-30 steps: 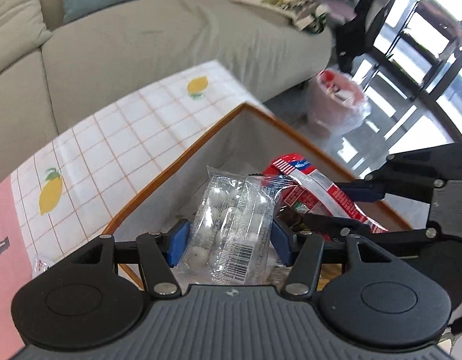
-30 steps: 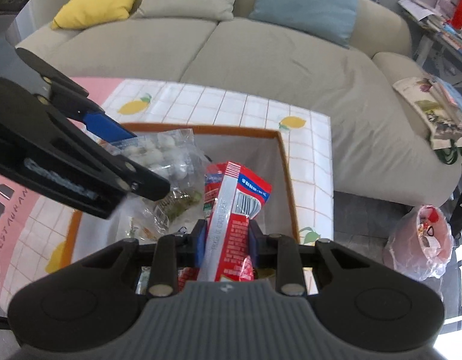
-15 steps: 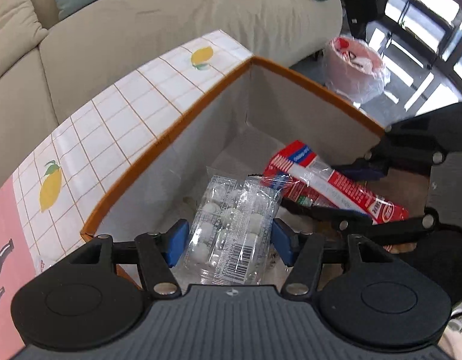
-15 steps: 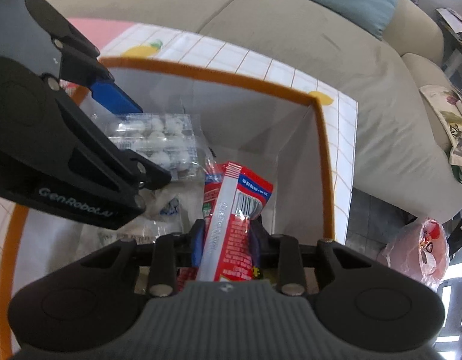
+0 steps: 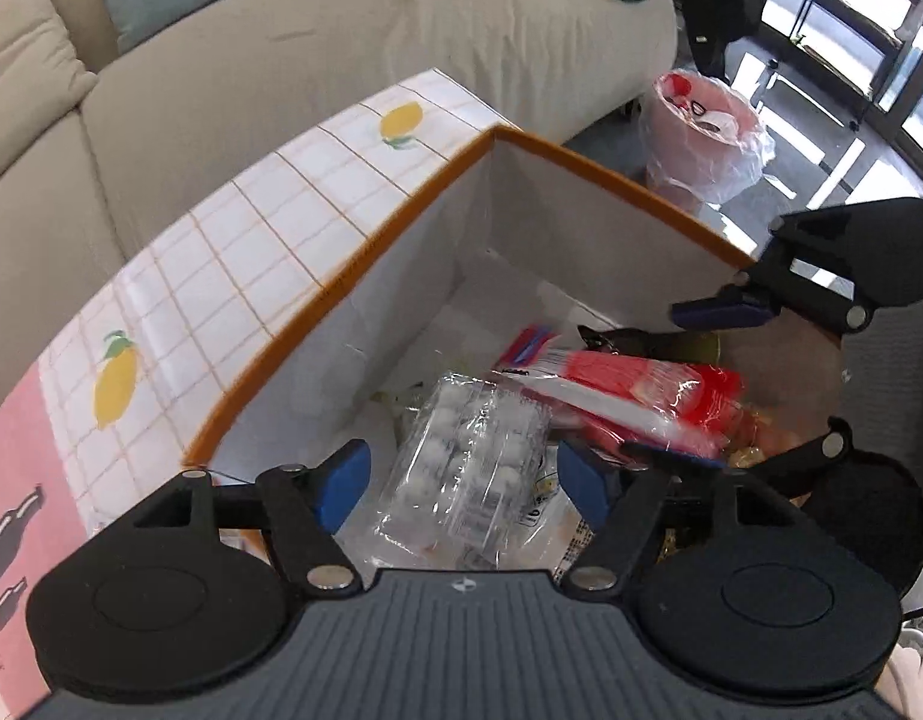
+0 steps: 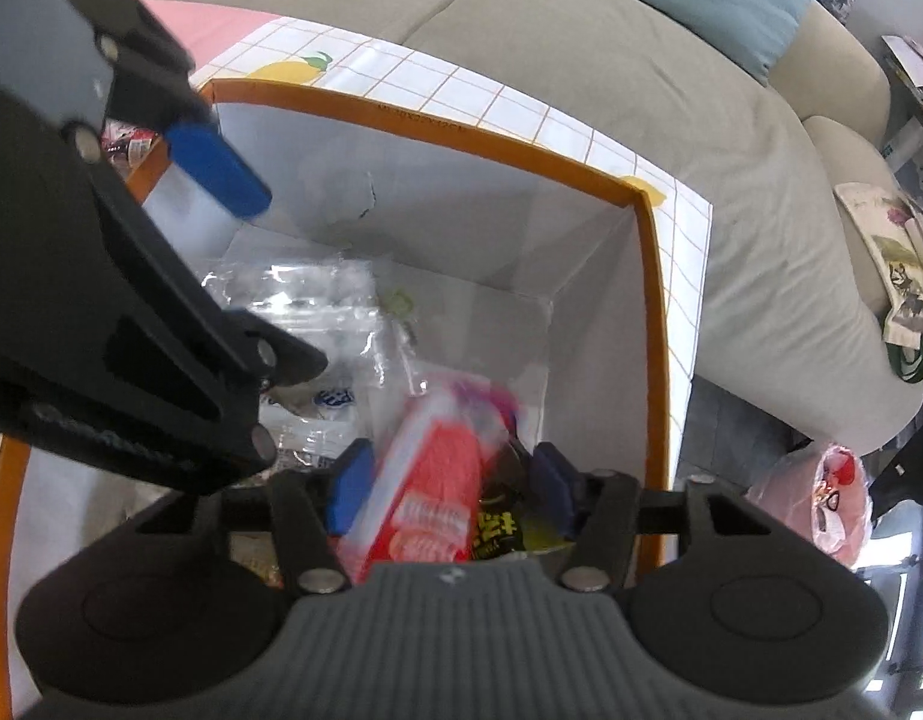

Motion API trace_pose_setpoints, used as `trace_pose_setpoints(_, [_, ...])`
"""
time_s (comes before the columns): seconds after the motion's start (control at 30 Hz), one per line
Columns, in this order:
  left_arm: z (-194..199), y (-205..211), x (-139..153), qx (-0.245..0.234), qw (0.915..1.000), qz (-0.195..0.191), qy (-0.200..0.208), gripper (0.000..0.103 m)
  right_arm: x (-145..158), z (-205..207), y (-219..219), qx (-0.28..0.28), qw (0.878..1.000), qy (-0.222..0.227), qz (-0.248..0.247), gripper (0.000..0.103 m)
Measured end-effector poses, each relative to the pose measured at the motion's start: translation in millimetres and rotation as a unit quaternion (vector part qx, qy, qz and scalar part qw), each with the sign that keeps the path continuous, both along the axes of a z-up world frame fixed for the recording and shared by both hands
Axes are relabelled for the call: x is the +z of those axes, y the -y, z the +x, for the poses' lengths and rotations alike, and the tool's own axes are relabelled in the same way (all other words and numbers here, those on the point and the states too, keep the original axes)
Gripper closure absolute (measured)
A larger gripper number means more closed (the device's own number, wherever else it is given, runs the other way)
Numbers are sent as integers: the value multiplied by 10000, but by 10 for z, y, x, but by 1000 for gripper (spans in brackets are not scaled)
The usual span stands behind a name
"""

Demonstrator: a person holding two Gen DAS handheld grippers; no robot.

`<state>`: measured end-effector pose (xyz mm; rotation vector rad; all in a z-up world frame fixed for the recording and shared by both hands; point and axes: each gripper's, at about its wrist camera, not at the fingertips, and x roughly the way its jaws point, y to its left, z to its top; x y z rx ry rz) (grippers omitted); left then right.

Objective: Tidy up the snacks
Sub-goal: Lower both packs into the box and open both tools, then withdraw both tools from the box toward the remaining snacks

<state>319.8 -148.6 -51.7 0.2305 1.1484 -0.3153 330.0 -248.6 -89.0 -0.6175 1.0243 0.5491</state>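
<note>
Both grippers have just been opening over the box point(image 5: 611, 177). The left gripper point(image 5: 461, 480) has let go of the clear pack point(image 5: 473, 456); the right gripper point(image 6: 446, 489) has released the red pack point(image 6: 437, 474). Both packs now lie inside the box, near its right wall, so this drop looks done.

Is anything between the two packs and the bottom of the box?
Nothing blocks them. Both tools' jaws have just been opening; the clear candy pack and the red snack pack lie loose between the pads, already inside the orange-rimmed box on other snacks.
</note>
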Motion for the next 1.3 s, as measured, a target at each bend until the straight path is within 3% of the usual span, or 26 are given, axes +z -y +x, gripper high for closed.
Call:
trace_pose_setpoints(0.3, [-358,-190,541,141,9977,-470,475,20,318,-206,87,-480,9985,245,27,24])
trace_pose_setpoints(0.43, [-599,-361,772,245,9958,-546,700,20,490,-421,73,-890,9947,510,68,21])
trace_pose_setpoints(0.67, [-1049,-772,1003,590,9901,-717,1052,20,824,-941,6,-1682,9752,929,1093,18])
trace_pose_setpoints(1.03, [-1722,-1659,867,1676,9688,-1052,1494,21,922,-1778,-618,-1813,9474,1548,2137,14])
trace_pose_setpoints(1.3, [-2056,-2283,462,2306,9547,-1230,1424,22,663,-2166,-1217,-1560,9432,1739,2361,14])
